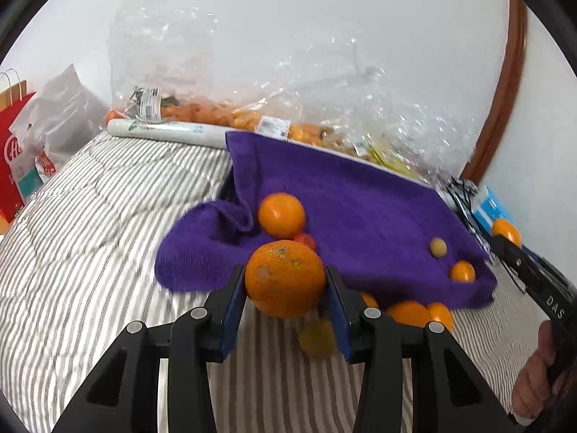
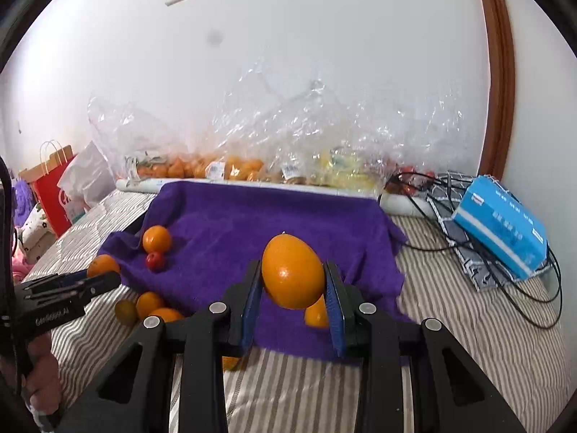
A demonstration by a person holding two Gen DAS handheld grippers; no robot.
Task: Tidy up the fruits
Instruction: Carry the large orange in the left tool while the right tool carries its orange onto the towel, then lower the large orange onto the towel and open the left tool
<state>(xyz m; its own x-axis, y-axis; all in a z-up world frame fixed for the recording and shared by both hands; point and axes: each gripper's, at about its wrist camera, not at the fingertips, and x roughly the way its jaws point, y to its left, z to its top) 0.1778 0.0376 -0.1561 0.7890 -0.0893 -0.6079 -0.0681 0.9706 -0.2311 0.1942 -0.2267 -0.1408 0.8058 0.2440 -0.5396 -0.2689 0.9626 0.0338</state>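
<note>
A striped grey-and-white quilt [image 2: 468,324] covers the bed, with crinkled clear plastic bags of fruit [image 2: 252,144] along the wall. A rumpled purple terry towel [image 2: 252,223] lies over the middle of the quilt.

The left gripper [image 1: 285,285] pinches a large dimpled round orange [image 1: 285,278] between its blue pads, held above the towel's near edge. The right gripper [image 2: 293,281] squeezes a smooth oval orange [image 2: 292,270] the same way, over the towel's front.

Both fruits appear to be mid-carry, so the step looks like sorting: each needs lowering onto a chosen spot, then the fingers easing apart without letting the fruit roll.

A smaller round orange [image 1: 281,214] and a small red fruit [image 1: 306,240] sit together on the towel; more oranges lie on the quilt at its edge. Only the left view shows a pale greenish ball [image 1: 438,247] on the towel; only the right view shows the whole blue tissue box [image 2: 505,223] and the black cables [image 2: 523,288].
</note>
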